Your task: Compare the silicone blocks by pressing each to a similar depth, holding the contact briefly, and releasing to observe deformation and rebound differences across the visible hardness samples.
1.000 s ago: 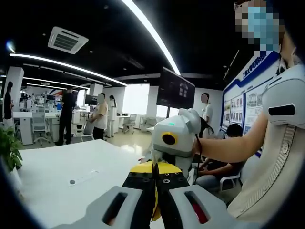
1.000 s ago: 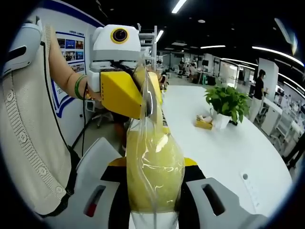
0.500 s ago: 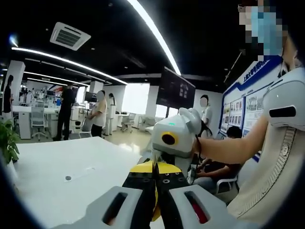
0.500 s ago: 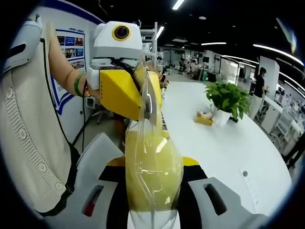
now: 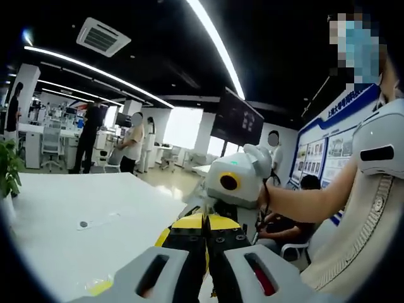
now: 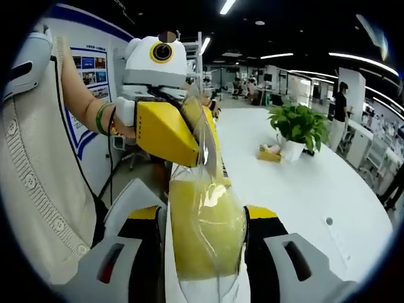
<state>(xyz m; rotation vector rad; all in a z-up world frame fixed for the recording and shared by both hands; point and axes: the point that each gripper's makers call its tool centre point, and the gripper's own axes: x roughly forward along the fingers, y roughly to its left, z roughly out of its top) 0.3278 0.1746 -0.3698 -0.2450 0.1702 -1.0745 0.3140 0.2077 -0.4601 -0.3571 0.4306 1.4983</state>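
The right hand-held gripper squeezes a bagged yellow silicone block held above the white counter, while the left hand-held gripper pinches the bag's top; uneven pulling could slip it free.

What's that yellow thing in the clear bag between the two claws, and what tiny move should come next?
Probably a gentle release: it looks like a yellow silicone block in a clear bag, squeezed between the right gripper jaws, while the left gripper pinches the bag's top. Easing the right jaws apart would likely show how it rebounds.
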